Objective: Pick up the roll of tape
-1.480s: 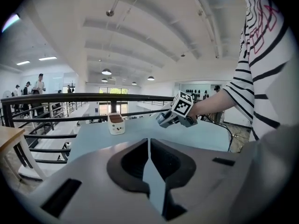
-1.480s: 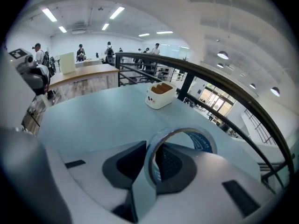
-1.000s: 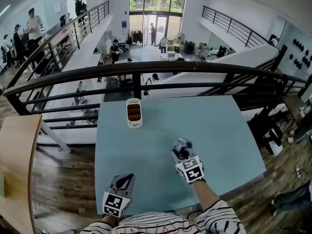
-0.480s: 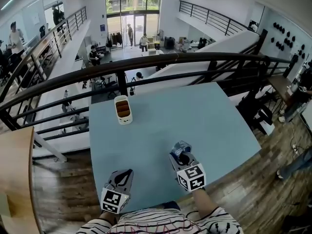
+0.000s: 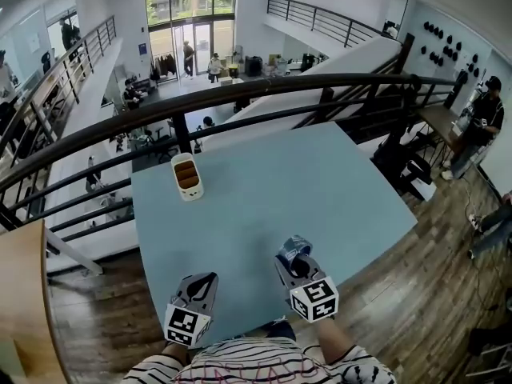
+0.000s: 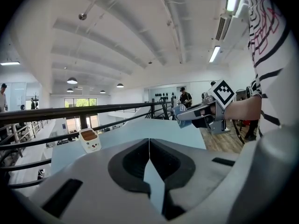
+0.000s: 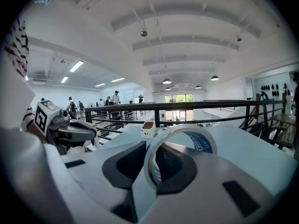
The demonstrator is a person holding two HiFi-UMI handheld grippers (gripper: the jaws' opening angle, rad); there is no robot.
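Observation:
The roll of tape (image 7: 180, 146), clear with a blue-printed core, stands upright between the jaws of my right gripper (image 7: 154, 164), which is shut on it. In the head view the tape (image 5: 294, 246) sticks out of the right gripper (image 5: 293, 254) above the near part of the light blue table (image 5: 320, 182). My left gripper (image 5: 203, 282) hovers over the table's near left corner, jaws shut with nothing between them (image 6: 148, 150). From the left gripper view the right gripper and tape (image 6: 183, 112) show at the right.
A small white container with a brown inside (image 5: 186, 176) stands at the table's far left. A black railing (image 5: 240, 94) runs behind the table, with a lower floor beyond. A wooden surface (image 5: 24, 294) lies at the left. A person (image 5: 480, 122) stands at far right.
My right gripper has drawn back toward me with the tape in it. The head view has swung, so the table now sits turned. The left gripper has barely moved.

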